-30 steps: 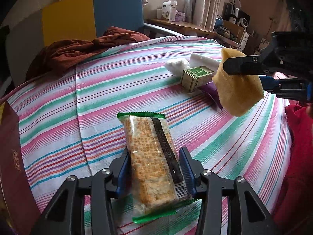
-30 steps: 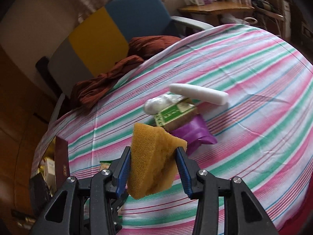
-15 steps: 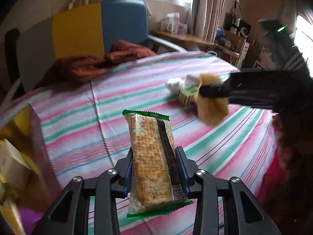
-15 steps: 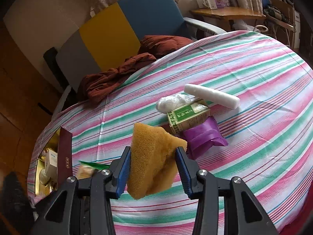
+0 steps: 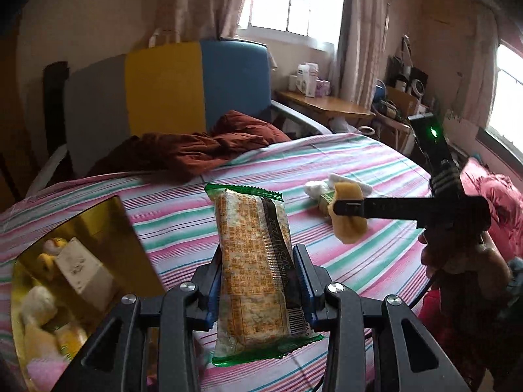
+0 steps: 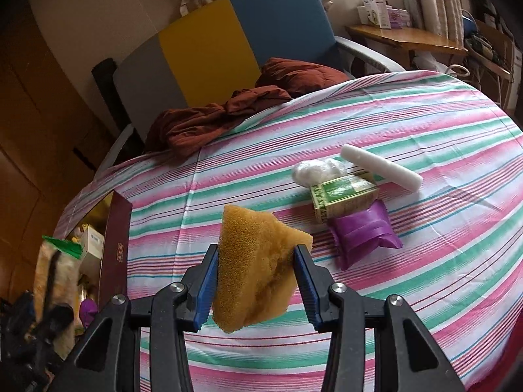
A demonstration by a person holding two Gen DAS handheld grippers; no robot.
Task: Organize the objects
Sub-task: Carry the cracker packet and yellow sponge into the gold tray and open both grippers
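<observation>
My left gripper (image 5: 258, 281) is shut on a cracker packet (image 5: 253, 268) with green ends, held upright above the striped tablecloth (image 5: 376, 261). My right gripper (image 6: 256, 281) is shut on a yellow sponge (image 6: 258, 261), also held in the air; it shows in the left wrist view (image 5: 348, 217). An open box (image 5: 81, 281) with a gold lining and dark red wall (image 6: 116, 248) sits at the table's left edge with several items inside. The cracker packet (image 6: 54, 274) hangs near that box.
On the table lie a green carton (image 6: 343, 194), a purple packet (image 6: 364, 233), a white bag (image 6: 315, 170) and a white stick (image 6: 380, 166). A rust-coloured blanket (image 6: 228, 111) lies on a blue, yellow and grey chair (image 6: 228, 39) beyond the table.
My left gripper has lifted the cracker packet and moved left toward the open box. My right gripper with the sponge has drifted slightly back and left.
</observation>
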